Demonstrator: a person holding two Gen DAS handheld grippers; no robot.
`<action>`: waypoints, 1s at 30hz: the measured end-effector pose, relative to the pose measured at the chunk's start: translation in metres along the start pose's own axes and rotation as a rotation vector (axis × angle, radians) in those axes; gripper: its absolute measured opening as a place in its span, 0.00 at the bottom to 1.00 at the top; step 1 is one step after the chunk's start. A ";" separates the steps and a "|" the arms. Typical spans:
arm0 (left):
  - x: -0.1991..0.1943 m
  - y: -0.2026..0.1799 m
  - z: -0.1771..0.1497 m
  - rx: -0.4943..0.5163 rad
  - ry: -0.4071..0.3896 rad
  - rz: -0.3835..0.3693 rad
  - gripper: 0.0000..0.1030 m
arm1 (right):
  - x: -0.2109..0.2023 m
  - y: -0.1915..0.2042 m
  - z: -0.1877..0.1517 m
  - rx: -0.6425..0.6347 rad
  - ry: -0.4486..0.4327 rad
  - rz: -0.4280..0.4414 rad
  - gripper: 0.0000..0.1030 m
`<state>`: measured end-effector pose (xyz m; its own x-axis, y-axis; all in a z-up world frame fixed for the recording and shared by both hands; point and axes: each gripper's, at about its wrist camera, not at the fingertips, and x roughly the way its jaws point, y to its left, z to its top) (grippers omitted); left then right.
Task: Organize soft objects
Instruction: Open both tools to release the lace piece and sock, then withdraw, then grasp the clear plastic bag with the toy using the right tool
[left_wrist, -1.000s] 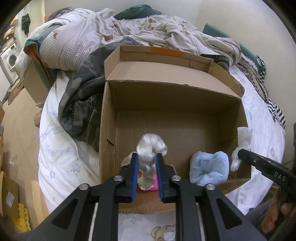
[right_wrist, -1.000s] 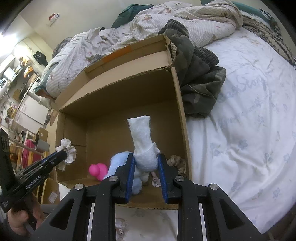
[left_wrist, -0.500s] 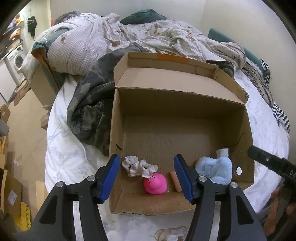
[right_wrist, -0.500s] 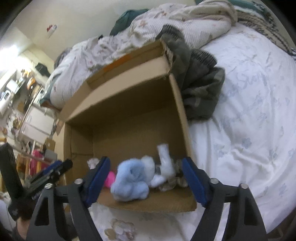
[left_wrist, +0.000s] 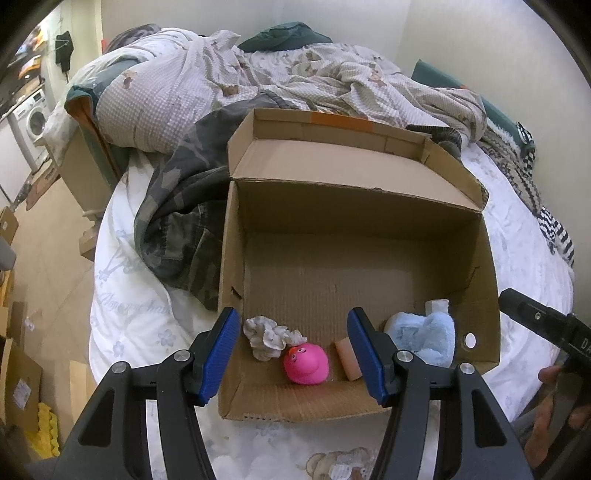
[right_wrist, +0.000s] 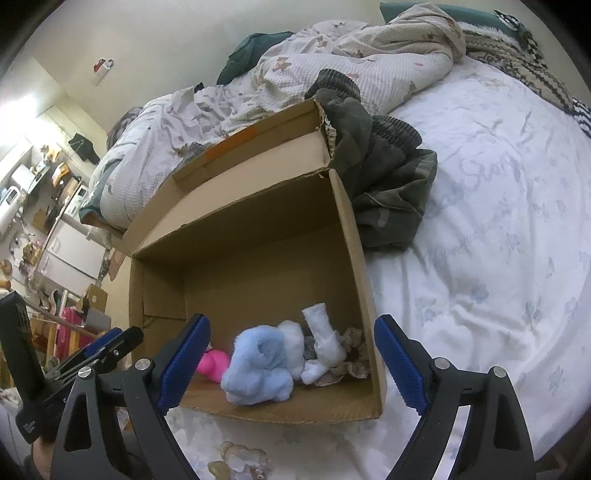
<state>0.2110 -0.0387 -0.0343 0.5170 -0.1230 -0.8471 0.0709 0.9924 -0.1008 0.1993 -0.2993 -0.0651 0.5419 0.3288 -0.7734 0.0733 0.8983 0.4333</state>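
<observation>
- Left gripper (left_wrist: 291, 354): your jaws stand wide apart and grip nothing, poised at the near wall of the cardboard box (left_wrist: 236, 236).
- Right gripper (right_wrist: 291, 363): likewise spread and empty, at the same near wall.
- Box contents, near row: grey-white scrunched cloth (left_wrist: 267, 334) at 9 o'clock of the pink rubber duck (left_wrist: 306, 363); peach sponge block (left_wrist: 347, 360) at 3 o'clock of the duck; light blue plush cloth (right_wrist: 258, 367) and white sock (right_wrist: 325, 341) in the right-hand near corner.
- Step in hand, as judged: the drop is done and the items lie inside; your next move calls for seeking another soft piece outside the box.
- Far field: camouflage jacket (left_wrist: 177, 218) at 10 o'clock of the box, touching its wall; rumpled checked quilt (left_wrist: 192, 81) beyond.
- Obstruction: the raised rear flap (left_wrist: 332, 162) may hinder a reach over the box.
</observation>
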 end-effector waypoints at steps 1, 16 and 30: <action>-0.002 0.001 -0.001 -0.003 -0.001 0.000 0.56 | 0.000 0.001 -0.001 -0.004 0.000 -0.002 0.93; -0.035 0.024 -0.032 -0.046 -0.018 0.008 0.56 | -0.013 0.019 -0.025 -0.085 0.019 -0.006 0.93; -0.031 0.038 -0.079 -0.037 0.100 0.000 0.56 | -0.005 0.022 -0.064 -0.062 0.130 0.030 0.93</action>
<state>0.1297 0.0037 -0.0530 0.4293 -0.1230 -0.8947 0.0382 0.9923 -0.1181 0.1447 -0.2626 -0.0815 0.4295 0.3868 -0.8160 0.0050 0.9026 0.4305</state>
